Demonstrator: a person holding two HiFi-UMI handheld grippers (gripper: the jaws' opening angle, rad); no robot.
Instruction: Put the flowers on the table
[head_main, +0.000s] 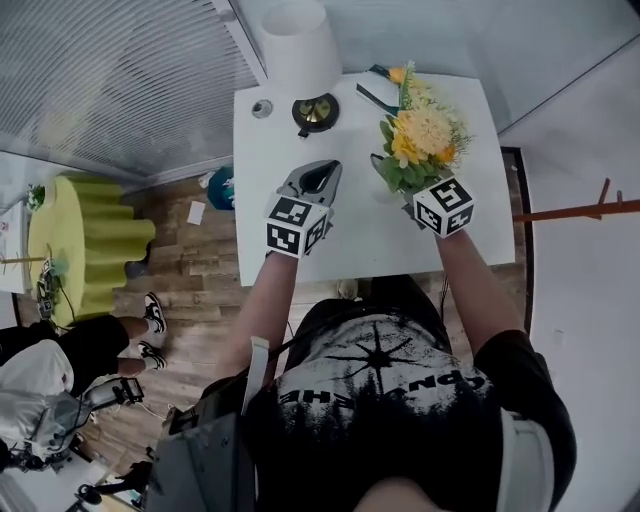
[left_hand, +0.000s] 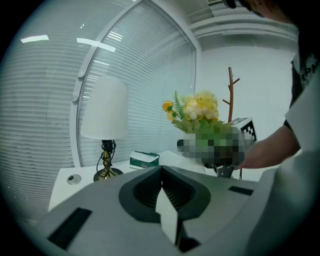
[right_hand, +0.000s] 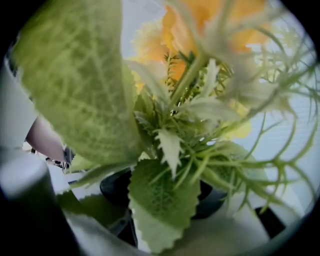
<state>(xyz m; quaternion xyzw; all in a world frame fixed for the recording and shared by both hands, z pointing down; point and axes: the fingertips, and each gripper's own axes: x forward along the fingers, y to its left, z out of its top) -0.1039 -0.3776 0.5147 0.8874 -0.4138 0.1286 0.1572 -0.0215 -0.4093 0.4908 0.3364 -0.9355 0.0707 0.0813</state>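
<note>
The right gripper (head_main: 421, 196) grasps the bouquet of yellow flowers (head_main: 420, 138) by its lower stems, with leaves filling the space between its jaws. The bouquet sits to the right of the table lamp (head_main: 303, 60) and appears raised above the white table (head_main: 365, 250). The left gripper (head_main: 318, 178), clenched on nothing, hangs just in front of the lamp. Recommended procedure: lower the bouquet onto bare tabletop well right of the lamp, stems first. Release only once its weight rests fully
</note>
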